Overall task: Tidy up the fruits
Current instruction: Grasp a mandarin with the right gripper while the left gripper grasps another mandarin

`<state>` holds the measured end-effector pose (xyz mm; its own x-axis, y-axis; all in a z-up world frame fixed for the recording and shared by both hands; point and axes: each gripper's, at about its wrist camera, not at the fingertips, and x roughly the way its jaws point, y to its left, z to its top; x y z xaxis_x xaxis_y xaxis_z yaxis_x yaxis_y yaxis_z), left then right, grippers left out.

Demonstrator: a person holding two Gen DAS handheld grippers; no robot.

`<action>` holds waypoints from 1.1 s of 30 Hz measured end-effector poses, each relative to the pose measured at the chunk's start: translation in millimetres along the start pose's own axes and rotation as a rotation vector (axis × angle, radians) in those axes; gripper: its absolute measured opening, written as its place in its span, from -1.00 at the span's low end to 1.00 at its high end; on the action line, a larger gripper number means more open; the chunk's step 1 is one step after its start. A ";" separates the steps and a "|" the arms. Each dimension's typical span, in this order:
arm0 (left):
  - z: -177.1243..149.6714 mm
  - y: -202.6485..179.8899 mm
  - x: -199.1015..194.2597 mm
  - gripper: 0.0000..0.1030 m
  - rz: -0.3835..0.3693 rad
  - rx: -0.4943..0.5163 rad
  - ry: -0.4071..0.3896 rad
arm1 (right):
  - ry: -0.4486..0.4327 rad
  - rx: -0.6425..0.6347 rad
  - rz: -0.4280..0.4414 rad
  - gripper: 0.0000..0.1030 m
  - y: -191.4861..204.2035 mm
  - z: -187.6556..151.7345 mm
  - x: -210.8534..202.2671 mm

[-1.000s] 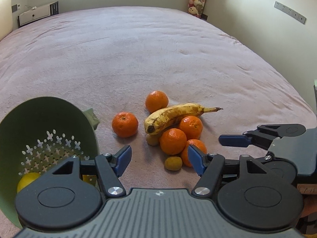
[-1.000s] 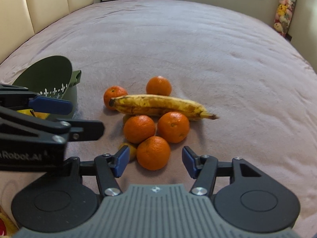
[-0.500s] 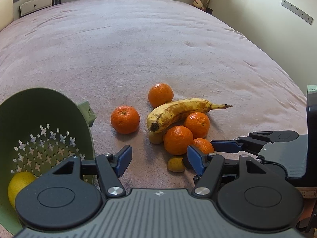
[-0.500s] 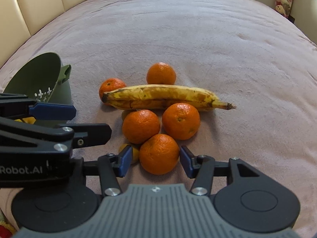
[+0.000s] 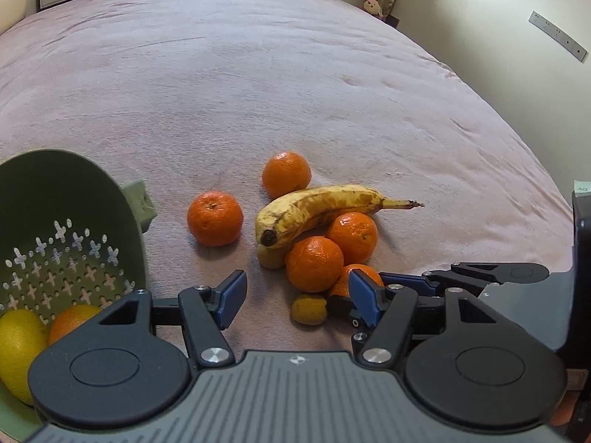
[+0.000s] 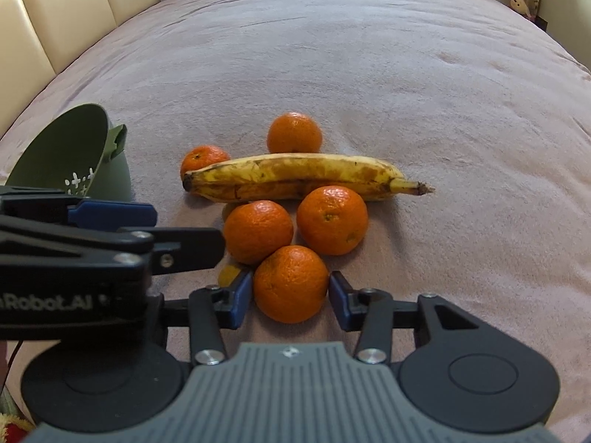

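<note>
Right tool [image 6: 291, 293] has just been closing, its blue pads now touching both sides of the nearest mandarin [image 6: 291, 283], in front of the banana [image 6: 295, 177] on the bed [image 6: 369, 55]. Left tool [image 5: 295, 297] hangs unclenched, holding nothing. Only the left view shows fruit inside the green colander [image 5: 70, 221].

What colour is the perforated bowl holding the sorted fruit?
Olive green, with cross-shaped holes; the colander shows best in the left wrist view.

We note a wide bed under a mauve plush blanket [image 6: 406, 74]. On it lie five round orange mandarins [image 6: 331, 220], one spotted yellow banana [image 6: 295, 175] resting against them, two small yellowish fruits [image 5: 308, 309] and a tilted olive-green plastic colander [image 5: 66, 199].
</note>
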<state>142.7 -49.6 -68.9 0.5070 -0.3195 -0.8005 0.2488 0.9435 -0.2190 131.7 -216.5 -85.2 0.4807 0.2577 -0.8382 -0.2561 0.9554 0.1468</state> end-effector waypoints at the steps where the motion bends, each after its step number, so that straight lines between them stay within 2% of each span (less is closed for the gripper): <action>1: -0.3 -0.8 0.8 0.45 0.000 -0.001 0.002 | 0.003 -0.002 -0.003 -0.18 -0.4 1.0 -0.3; 8: -1.9 -4.2 10.0 0.45 -0.001 -0.017 0.019 | 0.003 -0.030 -0.092 -0.18 -2.7 0.9 -9.1; 12: -3.2 -3.8 17.8 0.45 -0.022 -0.046 0.026 | 0.015 0.008 -0.138 -0.18 -15.2 0.9 -9.1; 21: 0.0 -3.0 36.8 0.43 -0.039 -0.108 0.012 | 0.019 0.038 -0.125 -0.18 -25.2 -0.2 -7.7; 24: 0.6 -2.1 43.7 0.30 -0.042 -0.130 0.017 | 0.020 0.051 -0.115 -0.18 -28.7 -0.5 -6.8; 28: 2.5 -0.3 49.4 0.23 -0.043 -0.152 0.010 | 0.019 0.057 -0.107 -0.18 -30.1 -0.9 -5.3; 30: 3.1 1.3 51.9 0.01 -0.058 -0.171 0.018 | 0.019 0.058 -0.105 -0.18 -30.4 -1.3 -4.6; 33: 2.1 0.8 52.5 -0.01 -0.059 -0.168 0.015 | 0.019 0.058 -0.105 -0.18 -30.2 -1.0 -4.6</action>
<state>171.3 -65.8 -110.0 0.4831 -0.3742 -0.7916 0.1359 0.9252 -0.3544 136.4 -246.7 -86.4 0.4862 0.1534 -0.8603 -0.1559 0.9839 0.0874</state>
